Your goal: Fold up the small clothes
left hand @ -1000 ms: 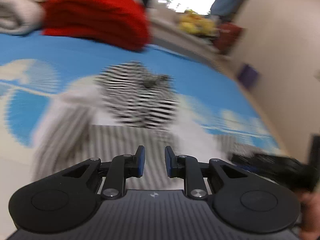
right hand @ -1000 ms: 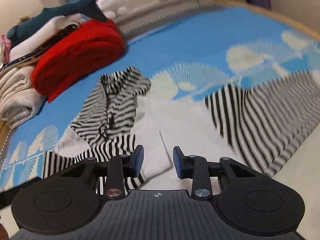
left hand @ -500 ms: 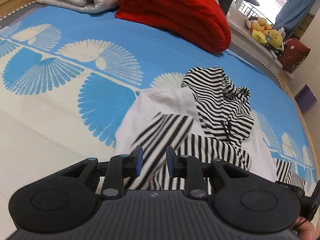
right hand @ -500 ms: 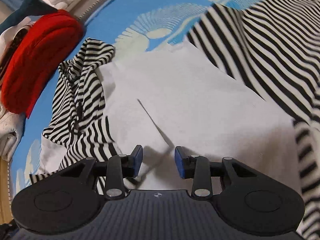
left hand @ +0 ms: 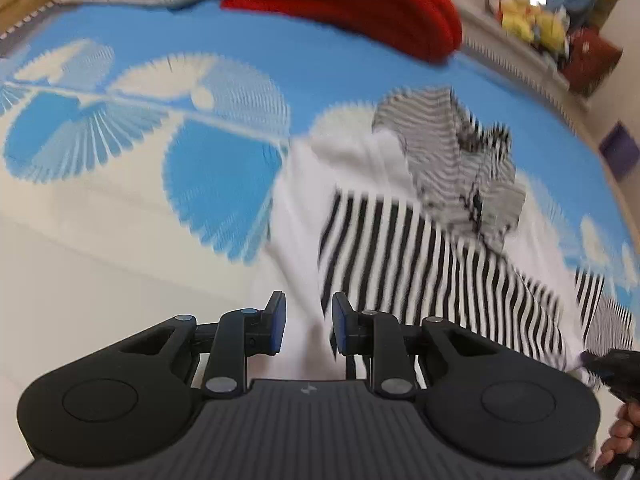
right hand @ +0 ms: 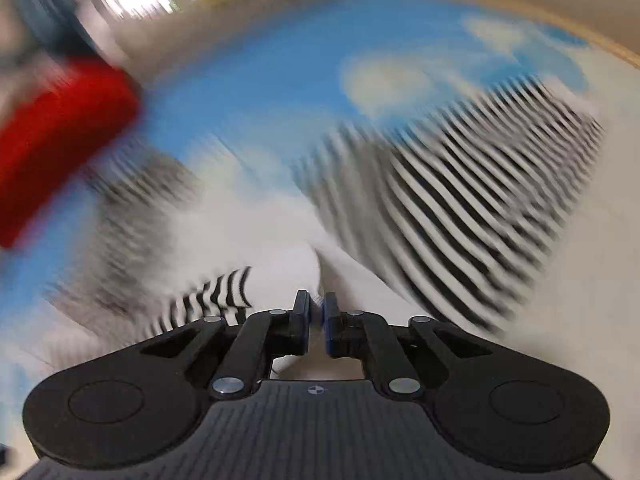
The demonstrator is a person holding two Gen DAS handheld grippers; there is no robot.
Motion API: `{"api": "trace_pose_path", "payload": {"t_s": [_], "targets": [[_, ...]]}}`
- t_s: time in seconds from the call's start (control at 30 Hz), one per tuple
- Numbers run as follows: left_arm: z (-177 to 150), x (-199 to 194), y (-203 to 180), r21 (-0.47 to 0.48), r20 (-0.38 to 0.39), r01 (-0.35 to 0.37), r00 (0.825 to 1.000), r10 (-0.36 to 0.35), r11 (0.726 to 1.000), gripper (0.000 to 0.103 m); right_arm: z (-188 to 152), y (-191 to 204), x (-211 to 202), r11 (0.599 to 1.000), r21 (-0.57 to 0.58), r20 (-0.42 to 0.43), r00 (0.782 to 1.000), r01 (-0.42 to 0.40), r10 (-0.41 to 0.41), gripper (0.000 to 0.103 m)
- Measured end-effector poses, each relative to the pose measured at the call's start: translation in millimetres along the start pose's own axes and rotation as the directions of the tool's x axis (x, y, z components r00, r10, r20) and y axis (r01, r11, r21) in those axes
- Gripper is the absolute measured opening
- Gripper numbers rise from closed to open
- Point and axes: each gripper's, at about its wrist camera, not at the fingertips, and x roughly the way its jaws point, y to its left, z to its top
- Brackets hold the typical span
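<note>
Right gripper (right hand: 316, 316) pinches white garment (right hand: 280, 248) edge, lifted fold. Left gripper (left hand: 308, 328) spread above the garment's (left hand: 400, 240) left border; bare bedsheet (left hand: 120, 240) lies leftward.

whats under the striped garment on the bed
The striped garment lies on the blue and white patterned bedspread, which shows all around it. The part directly beneath is covered, so anything there can't be seen.

red blanket (left hand: 352, 0), blue patterned bedspread (left hand: 200, 80), yellow plush toys (left hand: 532, 24)
</note>
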Motion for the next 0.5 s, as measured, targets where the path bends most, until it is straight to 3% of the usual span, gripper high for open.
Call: {"api": "trace_pose_path", "payload": {"t_s": [0.03,0.07,0.13,0.17,0.23,0.27,0.33,0.4,0.5], "targets": [[-3,4,-2,0.012,-0.018,0.0,1.0,0.0,1.0,0.027,-2,-2,10,0.999,-0.022,-0.046,0.998,0.041,-0.042,0.011],[-5,7,-5,0.028,-0.029,0.004,1.0,-0.003,1.0,0.027,-2,-5,10,0.999,-0.013,-0.039,0.998,0.048,-0.048,0.011],[-10,11,-11,0.059,-0.044,0.017,0.999,-0.014,0.998,0.027,1,0,-3,0.999,-0.036,0.047,0.999,0.018,-0.017,0.014],[-13,14,-14,0.073,-0.054,0.031,0.998,-0.027,0.997,0.027,2,7,-11,0.998,-0.067,0.095,0.995,-0.016,0.022,0.017],[-21,21,-18,0.093,-0.085,0.067,0.995,-0.059,0.993,0.027,6,14,-23,0.985,-0.089,0.138,0.978,-0.147,0.159,0.038],[-26,28,-20,0.107,-0.112,0.079,0.991,-0.067,0.991,0.027,7,14,-22,0.976,-0.082,0.11,0.972,-0.201,0.209,0.042],[-38,43,-23,0.158,-0.173,0.054,0.985,-0.026,0.986,0.027,8,15,0,0.963,-0.049,-0.04,0.964,-0.265,0.263,0.049],[-49,53,-26,0.216,-0.193,0.018,0.981,0.025,0.976,0.024,2,12,27,0.983,-0.043,-0.19,0.967,-0.178,0.167,0.044],[-47,42,-34,0.222,-0.172,0.015,0.985,0.024,0.975,0.025,6,12,18,0.983,-0.05,-0.149,0.975,-0.174,0.165,0.048]]}}
